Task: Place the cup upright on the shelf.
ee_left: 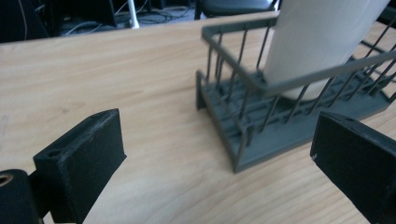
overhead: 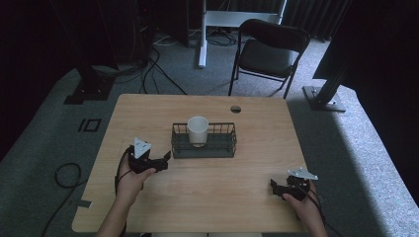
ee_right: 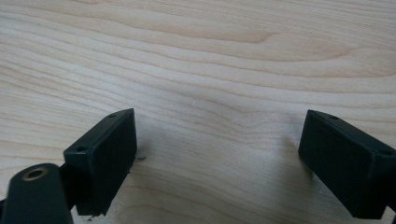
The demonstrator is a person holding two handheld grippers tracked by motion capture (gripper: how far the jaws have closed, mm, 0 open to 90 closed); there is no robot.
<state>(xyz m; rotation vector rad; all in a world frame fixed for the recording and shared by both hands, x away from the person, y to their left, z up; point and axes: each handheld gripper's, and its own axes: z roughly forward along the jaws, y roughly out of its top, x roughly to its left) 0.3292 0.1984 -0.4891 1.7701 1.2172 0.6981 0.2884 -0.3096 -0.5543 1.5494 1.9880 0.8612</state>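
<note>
Left gripper (ee_left: 215,158): jaws apart, empty, low over the table.
Cup (ee_left: 322,42): upright in wire basket (ee_left: 243,88), just ahead-right.
Risk: a jaw could snag the basket rim, tipping the cup.
Right gripper (ee_right: 219,163): jaws apart, idle.

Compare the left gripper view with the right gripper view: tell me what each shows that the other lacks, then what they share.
Left gripper view alone: the dark wire basket on the table, with the white cup standing inside it, just ahead of the left gripper; a chair and floor cables lie beyond the table's far edge.

Right gripper view alone: bare wood grain ahead of the right gripper, with a tiny dark speck beside one jaw.

Both: two black jaws standing wide apart with nothing between them, above the same light wooden table.
</note>
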